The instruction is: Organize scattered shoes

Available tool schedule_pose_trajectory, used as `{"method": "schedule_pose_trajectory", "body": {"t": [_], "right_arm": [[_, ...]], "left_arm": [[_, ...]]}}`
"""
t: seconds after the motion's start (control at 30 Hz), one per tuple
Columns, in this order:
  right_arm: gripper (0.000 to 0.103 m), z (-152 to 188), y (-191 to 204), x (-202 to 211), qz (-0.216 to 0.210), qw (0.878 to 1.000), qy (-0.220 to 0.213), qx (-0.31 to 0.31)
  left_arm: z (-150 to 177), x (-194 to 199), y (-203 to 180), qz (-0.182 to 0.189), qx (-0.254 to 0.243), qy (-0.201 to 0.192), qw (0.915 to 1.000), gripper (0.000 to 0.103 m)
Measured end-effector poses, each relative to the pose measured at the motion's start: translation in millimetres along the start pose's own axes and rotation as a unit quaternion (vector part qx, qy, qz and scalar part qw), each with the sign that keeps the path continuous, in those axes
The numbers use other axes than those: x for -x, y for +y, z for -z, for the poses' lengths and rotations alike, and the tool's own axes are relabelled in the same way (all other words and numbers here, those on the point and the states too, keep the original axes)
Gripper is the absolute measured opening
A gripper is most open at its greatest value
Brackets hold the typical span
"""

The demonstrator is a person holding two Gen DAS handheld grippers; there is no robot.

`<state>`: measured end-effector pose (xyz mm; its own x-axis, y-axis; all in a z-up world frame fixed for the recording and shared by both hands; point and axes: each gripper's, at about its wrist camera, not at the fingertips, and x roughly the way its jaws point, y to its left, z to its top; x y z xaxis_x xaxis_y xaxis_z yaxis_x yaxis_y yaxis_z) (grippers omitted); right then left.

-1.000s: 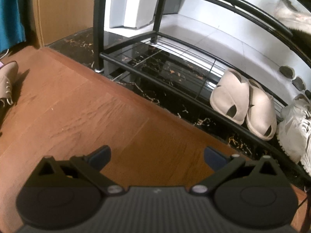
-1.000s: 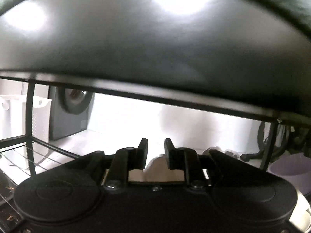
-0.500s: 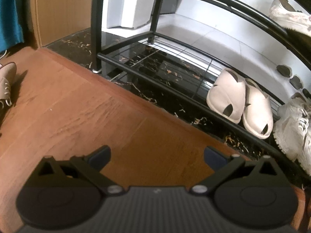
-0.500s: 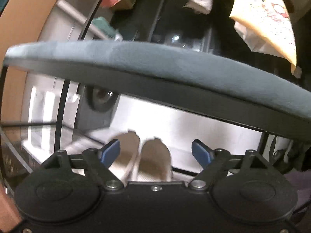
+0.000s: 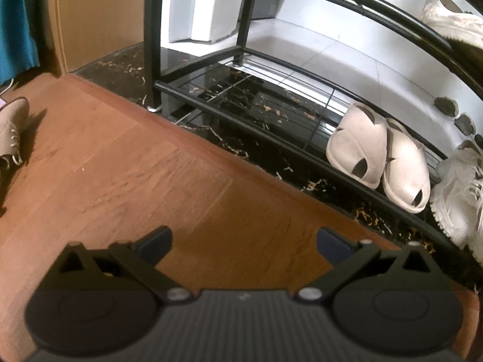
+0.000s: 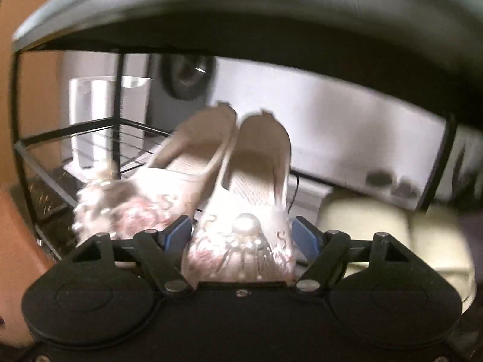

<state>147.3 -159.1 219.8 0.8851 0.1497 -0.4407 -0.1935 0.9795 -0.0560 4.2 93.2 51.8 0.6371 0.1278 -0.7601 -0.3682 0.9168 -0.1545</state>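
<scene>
Over the slipper [image 6: 241,241], right gripper [image 6: 241,232] jaws seemingly apart

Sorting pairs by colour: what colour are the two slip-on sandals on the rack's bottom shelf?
Off-white, cream-toned sandals; the left wrist view shows them best.

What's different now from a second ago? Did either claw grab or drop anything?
The right gripper was pinched nearly shut a second ago; its jaws have just been opening and then closing slightly, and they now straddle the toe of a decorated slipper on the rack, a grip not evident. Its view swung down from the bench underside. The left gripper stayed open and empty over the wooden floor.
</scene>
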Motion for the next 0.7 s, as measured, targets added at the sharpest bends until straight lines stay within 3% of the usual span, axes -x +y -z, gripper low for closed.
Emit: {"method": "schedule_pose_trajectory", "body": {"t": [0.1,0.13,0.17,0.2,0.43,0.7], "right_arm": [[0.079,-5.2,-7.4,-15.5,0.001,0.999,0.02,-0.05],[0.076,-7.0,-8.7,-18.9,0.0,0.998,0.026,-0.065],[0.063,-7.6,-8.4,-19.6,-0.002,0.997,0.028,-0.07],[0.061,-6.6,-6.4,-19.4,0.002,0.997,0.027,-0.067],[0.048,10.7,-1.0,-8.9,0.063,0.99,-0.034,-0.122],[0.046,0.5,-9.6,-42.6,0.121,0.982,-0.036,-0.143]], "left_arm": [[0.2,-2.8,-0.3,-0.002,-0.001,0.006,1.0,0.102],[0.0,-3.6,-0.3,-0.003,-0.002,0.008,1.0,0.102],[0.0,-4.1,0.0,-0.002,-0.001,0.009,1.0,0.102],[0.0,-4.6,0.2,-0.002,-0.001,0.011,0.9999,0.102],[0.5,-3.2,1.4,0.004,0.001,0.011,0.9999,0.102],[-0.1,-6.9,2.5,0.004,0.007,0.018,0.9998,0.102]]}}
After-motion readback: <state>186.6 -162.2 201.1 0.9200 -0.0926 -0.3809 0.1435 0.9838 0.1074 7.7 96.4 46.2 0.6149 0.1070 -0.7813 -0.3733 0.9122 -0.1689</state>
